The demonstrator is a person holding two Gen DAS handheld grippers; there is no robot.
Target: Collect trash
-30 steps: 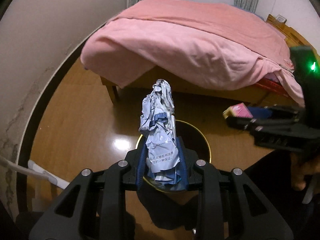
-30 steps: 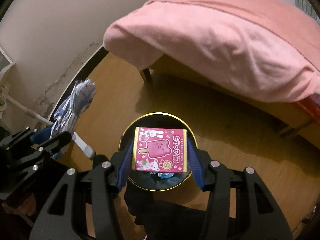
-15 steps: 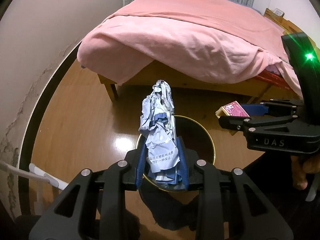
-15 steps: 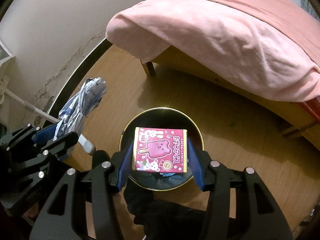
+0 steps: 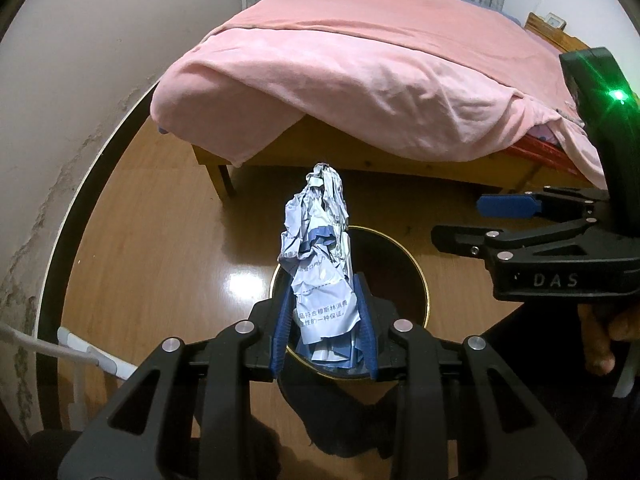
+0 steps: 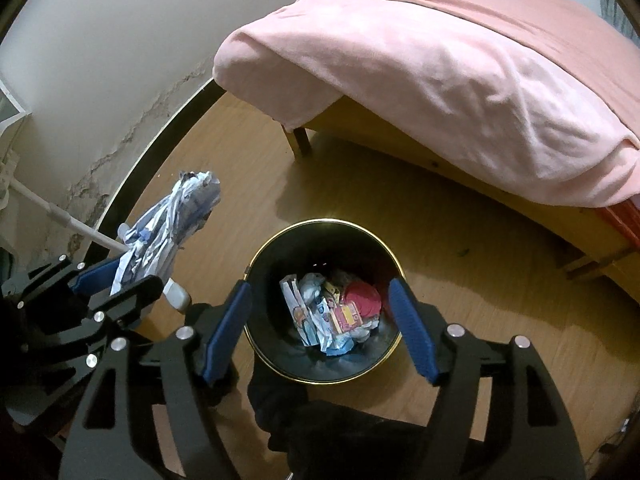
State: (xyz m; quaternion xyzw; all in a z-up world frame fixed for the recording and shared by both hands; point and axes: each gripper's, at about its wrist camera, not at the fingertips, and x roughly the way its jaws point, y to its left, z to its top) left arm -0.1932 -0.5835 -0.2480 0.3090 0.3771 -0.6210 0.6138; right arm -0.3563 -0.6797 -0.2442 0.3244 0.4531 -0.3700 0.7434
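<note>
Left gripper [image 5: 323, 328]: clamped on the crumpled wrapper [image 5: 318, 248], held upright, just left of the bin [image 6: 325, 379] rim.
Bin: black, gold-rimmed, on the wood floor near the bed [image 6: 440, 60]; wrappers lie inside.
Right gripper [image 6: 320, 324]: spread wide and empty, directly over the bin mouth.
Risk: the tall wrapper likely tips outside the rim if let go off-centre.

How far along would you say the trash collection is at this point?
Done: several wrappers already lie in the black bin, and the right gripper is open and empty above it. In hand: the left gripper clamps a crumpled wrapper. Left: dropping it in.
</note>
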